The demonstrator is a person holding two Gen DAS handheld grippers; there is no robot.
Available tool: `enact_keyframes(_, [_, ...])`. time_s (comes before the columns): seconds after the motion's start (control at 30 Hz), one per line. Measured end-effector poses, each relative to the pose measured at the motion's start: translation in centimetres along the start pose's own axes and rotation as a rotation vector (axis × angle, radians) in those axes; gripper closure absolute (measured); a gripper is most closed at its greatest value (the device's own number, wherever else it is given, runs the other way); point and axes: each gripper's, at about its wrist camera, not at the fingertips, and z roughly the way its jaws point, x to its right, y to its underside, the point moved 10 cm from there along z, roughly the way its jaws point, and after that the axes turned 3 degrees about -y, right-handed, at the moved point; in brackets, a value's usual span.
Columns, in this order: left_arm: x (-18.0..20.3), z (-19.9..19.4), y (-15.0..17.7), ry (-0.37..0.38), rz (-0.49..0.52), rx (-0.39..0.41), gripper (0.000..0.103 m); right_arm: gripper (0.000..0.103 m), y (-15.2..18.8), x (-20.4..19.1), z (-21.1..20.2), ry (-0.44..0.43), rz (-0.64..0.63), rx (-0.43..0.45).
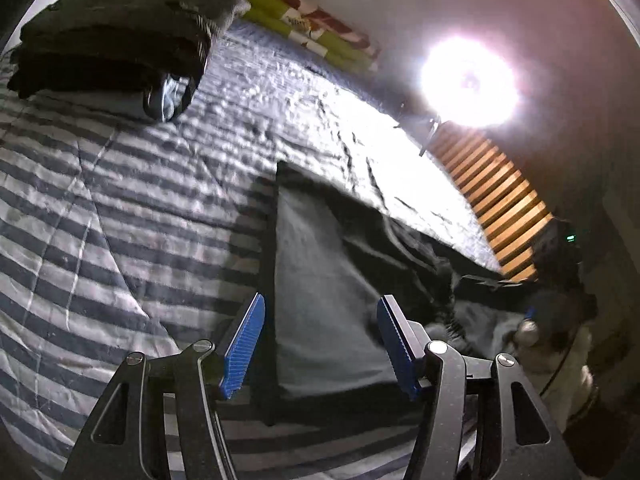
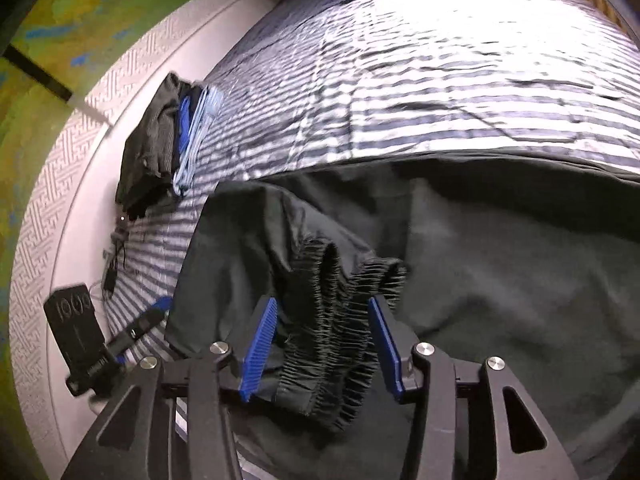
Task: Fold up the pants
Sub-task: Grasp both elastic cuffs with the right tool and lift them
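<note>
The limp, soft pants [image 2: 500, 280] are being approached at the gathered waistband [image 2: 340, 320], lying loose between the wide-open right hand-held gripper [image 2: 322, 344], while the left hand-held gripper [image 1: 320, 344] is being held agape, empty, over a leg.

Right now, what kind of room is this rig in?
Most likely a bedroom. The dark pants lie spread on a striped quilt over a bed, with a pile of folded clothes near the wall and a lit lamp beside it.

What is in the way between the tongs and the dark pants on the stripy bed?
Nothing visible. The left tongs hang open right over the pants, with only air between. The right tongs are open with the bunched waistband already between their blue pads. The folded clothes pile sits far off.
</note>
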Motion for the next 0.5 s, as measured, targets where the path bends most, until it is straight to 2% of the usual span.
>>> enact_keyframes(0.13, [0.2, -1.0, -0.6, 0.015, 0.01, 0.028, 0.041, 0.059, -1.4, -0.6, 1.7, 0.042, -0.039, 0.009])
enact_keyframes(0.23, [0.3, -1.3, -0.6, 0.019, 0.024, 0.029, 0.041, 0.06, -1.5, -0.4, 3.4, 0.071, -0.052, -0.037])
enact_keyframes(0.37, [0.5, -2.2, -0.7, 0.024, 0.036, 0.043, 0.041, 0.092, -1.3, -0.8, 2.3, 0.089, -0.039, -0.033])
enact_keyframes(0.43, [0.5, -2.4, -0.7, 0.025, 0.042, 0.045, 0.041, 0.094, -1.2, -1.3, 0.7, 0.045, 0.025, -0.04])
enact_keyframes(0.5, [1.0, -2.1, -0.7, 0.026, 0.05, 0.037, 0.041, 0.094, -1.7, -1.1, -0.7, 0.08, 0.037, -0.037])
